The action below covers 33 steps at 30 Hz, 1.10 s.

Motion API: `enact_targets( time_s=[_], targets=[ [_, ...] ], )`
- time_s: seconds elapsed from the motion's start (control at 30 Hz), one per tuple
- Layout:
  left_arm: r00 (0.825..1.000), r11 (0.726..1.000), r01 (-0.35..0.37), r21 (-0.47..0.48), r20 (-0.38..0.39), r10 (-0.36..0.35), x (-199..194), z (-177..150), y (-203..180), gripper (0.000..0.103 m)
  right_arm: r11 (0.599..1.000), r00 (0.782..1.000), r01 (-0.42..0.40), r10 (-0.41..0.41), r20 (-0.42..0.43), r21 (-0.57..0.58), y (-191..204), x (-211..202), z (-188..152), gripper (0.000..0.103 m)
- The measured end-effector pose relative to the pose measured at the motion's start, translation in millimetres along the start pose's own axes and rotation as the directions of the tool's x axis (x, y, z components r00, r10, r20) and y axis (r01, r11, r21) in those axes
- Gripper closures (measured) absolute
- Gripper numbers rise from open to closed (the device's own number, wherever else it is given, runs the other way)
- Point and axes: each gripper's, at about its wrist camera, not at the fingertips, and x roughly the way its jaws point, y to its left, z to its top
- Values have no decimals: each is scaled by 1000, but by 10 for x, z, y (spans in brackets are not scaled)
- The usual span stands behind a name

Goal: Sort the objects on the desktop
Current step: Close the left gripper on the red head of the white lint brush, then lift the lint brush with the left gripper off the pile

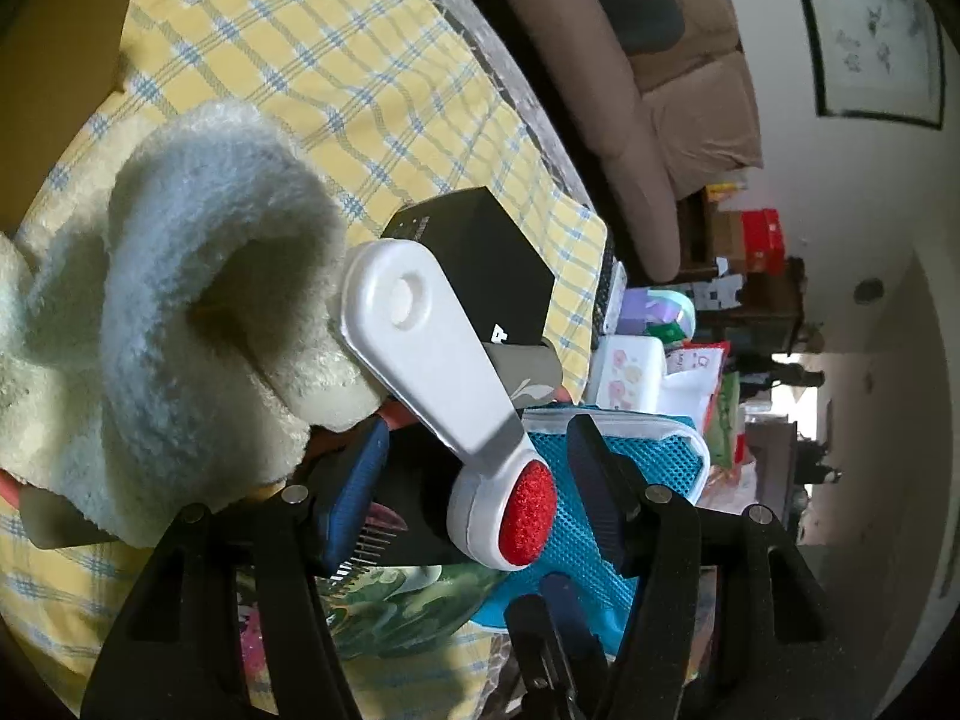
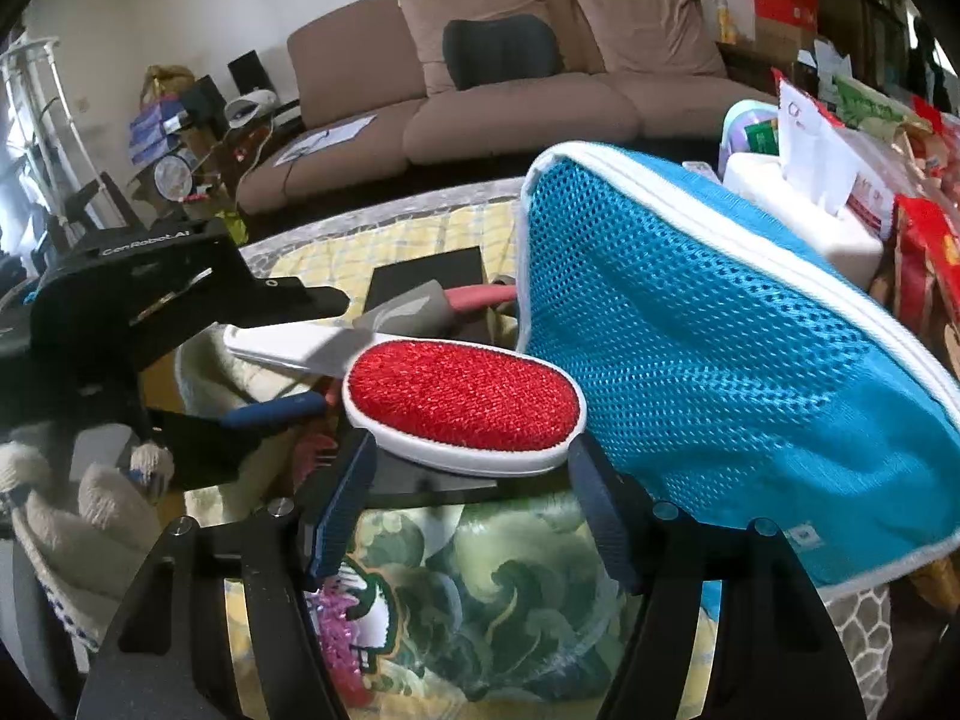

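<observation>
We hold a two-finger gripper in each hand above a table covered with a yellow checked cloth (image 1: pixel 336 60). The lint brush (image 2: pixel 465 402), white-bodied with a red oval pad, lies across a pile of items; its white handle (image 1: pixel 414 330) runs away from the pad toward a black box (image 1: pixel 480 258) on the cloth. The right gripper (image 2: pixel 471 510) has its two blue-padded fingers (image 2: pixel 342 516) on either side of the brush head; the pad edges sit just beside the head's rim, but we cannot tell whether they press on it. The left gripper (image 1: pixel 474 486) is rolled on its side, jaws partly spread, with the brush where handle meets head between its fingers (image 1: pixel 354 492); contact is not confirmed from this view either. A blue mesh pouch (image 2: pixel 720 360) with white piping stands tilted just beside the brush head on its right. A fluffy pale slipper (image 1: pixel 198 300) lies at the handle's far end. A gloved hand (image 2: pixel 78 516) grips the left tool.
</observation>
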Motion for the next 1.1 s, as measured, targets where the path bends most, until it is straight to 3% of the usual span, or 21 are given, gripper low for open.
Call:
enact_targets(
  time_s=[0.17, 0.33, 0.53, 0.63, 0.8, 0.87, 0.97, 1.1],
  targets=[
    [998, 997, 35, 63, -51, -31, 49, -185, -97, 45, 1000, 1000, -13, 13, -11, 28, -74, 34, -37, 34],
    [998, 995, 6, 99, -70, 1, 105, -266, -202, 46, 1000, 1000, 6, -6, -17, 22, -115, 59, -52, 34],
    [993, 993, 19, 116, -116, -5, 110, -371, -187, 47, 1000, 1000, 1, 0, -30, 20, -141, 153, -17, 34],
    [991, 993, 20, 119, -131, -4, 133, -367, -174, 52, 998, 998, -41, 43, -43, 38, -151, 194, 0, 34],
    [990, 994, 31, 102, -141, -16, 140, -315, -162, 52, 998, 996, -63, 62, -57, -17, -50, 131, -27, 36],
    [989, 995, 42, 96, -144, -28, 138, -306, -140, 52, 999, 999, -46, 45, -25, -23, -48, 53, 2, 36],
    [988, 995, 73, 62, -140, -63, 123, -277, -76, 51, 991, 994, -107, 108, -1, 75, -196, 58, 95, 26],
    [986, 996, 87, 24, -143, -83, 119, -222, -32, 52, 963, 979, -203, 205, 8, 176, -324, 143, 73, 22]
  ],
)
